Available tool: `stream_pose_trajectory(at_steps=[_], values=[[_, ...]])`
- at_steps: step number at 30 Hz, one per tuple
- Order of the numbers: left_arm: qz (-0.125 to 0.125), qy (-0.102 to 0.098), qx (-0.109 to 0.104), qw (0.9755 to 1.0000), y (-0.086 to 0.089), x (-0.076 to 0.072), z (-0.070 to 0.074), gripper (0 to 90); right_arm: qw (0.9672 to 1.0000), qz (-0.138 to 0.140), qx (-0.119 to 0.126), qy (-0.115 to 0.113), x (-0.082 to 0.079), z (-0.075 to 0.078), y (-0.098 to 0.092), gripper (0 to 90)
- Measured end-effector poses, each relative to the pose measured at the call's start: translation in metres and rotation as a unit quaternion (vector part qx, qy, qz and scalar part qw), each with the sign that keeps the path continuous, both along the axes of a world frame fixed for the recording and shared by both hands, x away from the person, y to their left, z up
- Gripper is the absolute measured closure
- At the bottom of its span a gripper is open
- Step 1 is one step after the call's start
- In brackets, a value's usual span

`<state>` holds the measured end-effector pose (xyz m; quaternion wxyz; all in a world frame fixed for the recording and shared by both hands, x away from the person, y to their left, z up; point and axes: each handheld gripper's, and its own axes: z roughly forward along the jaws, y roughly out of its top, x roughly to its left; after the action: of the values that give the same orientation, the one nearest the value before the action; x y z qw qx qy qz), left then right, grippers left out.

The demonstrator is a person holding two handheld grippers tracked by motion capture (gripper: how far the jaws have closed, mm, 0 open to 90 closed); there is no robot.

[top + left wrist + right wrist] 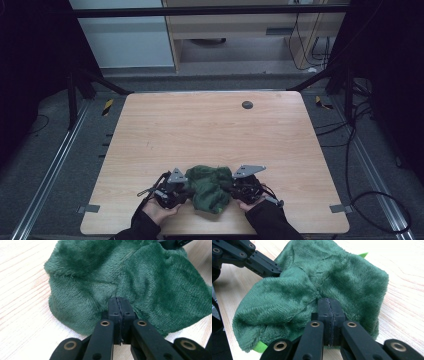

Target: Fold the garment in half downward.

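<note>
Green cloth [209, 187] bunched at near table [210, 125] edge.
Left gripper [181, 192] and right gripper [227, 187] flank it, each with jaws closed tight, pinching a fold of its fleece.

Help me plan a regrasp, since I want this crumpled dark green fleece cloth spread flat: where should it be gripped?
Probably at its outer folds, one from each side, level with the table. The dark green fleece cloth lies bunched in a soft heap with no stiff edge, so a pinched fold holds best. The left gripper and right gripper are shut on such folds at opposite sides.
</note>
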<state>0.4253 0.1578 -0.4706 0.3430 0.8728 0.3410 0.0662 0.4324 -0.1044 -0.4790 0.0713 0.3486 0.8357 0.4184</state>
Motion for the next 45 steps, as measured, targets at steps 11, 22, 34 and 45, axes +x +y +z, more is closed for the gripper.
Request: stream_pose_trajectory(at_steps=[11, 22, 34, 45], values=[[0.018, -0.02, -0.022, 0.9994, 0.011, 0.0, 0.016, 82.8, 0.9996, -0.013, 0.023, -0.007, 0.001, 0.012, -0.008, 88.4], [0.072, -0.046, -0.035, 0.9957, 0.041, 0.008, 0.027, 71.4, 0.997, -0.059, 0.036, -0.037, 0.008, 0.024, -0.032, 78.6], [0.139, -0.069, -0.022, 0.9876, 0.076, 0.022, 0.019, 51.4, 0.9908, -0.129, 0.014, -0.038, 0.02, 0.019, -0.066, 57.9], [0.186, -0.079, 0.009, 0.9793, 0.109, 0.034, 0.008, 38.7, 0.9812, -0.189, -0.017, -0.034, 0.032, 0.01, -0.094, 44.6]])
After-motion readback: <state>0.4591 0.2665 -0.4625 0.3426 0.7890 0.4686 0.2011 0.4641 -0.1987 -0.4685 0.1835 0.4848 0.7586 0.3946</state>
